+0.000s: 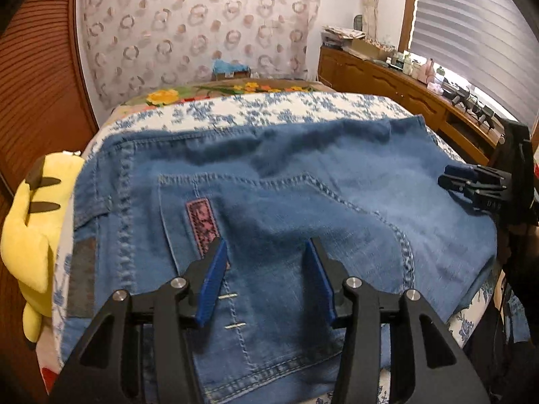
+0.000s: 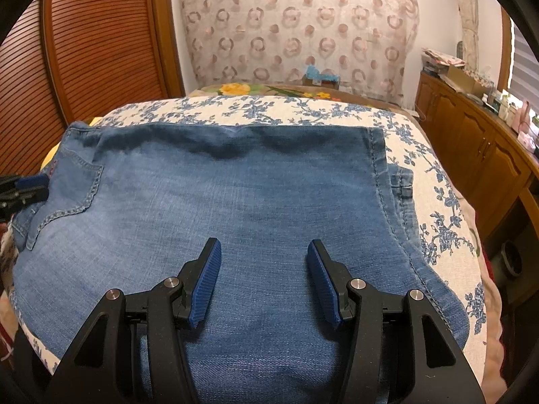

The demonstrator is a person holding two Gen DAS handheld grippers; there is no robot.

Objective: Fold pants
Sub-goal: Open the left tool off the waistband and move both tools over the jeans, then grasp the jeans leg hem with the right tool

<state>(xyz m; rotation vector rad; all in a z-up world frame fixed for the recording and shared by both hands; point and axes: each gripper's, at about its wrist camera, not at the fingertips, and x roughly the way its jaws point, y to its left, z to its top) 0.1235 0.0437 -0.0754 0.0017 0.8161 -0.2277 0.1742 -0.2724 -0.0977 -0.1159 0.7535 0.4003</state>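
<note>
Your folded jeans [image 2: 235,202] lie flat on the floral bedspread [image 2: 303,107], back pocket [image 1: 269,222] up. Your left gripper [image 1: 266,245] hovers over that pocket, fingers apart and empty; your right gripper [image 2: 264,245] likewise stands apart, gripping nothing.

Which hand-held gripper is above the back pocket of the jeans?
The left hand-held gripper: between its open fingers lies the back pocket with its pink label. The right hand-held gripper has only plain denim there.

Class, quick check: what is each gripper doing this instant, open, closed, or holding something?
Left gripper: open, fingers apart above the jeans, holding nothing.
Right gripper: open over the jeans, holding nothing.
</note>
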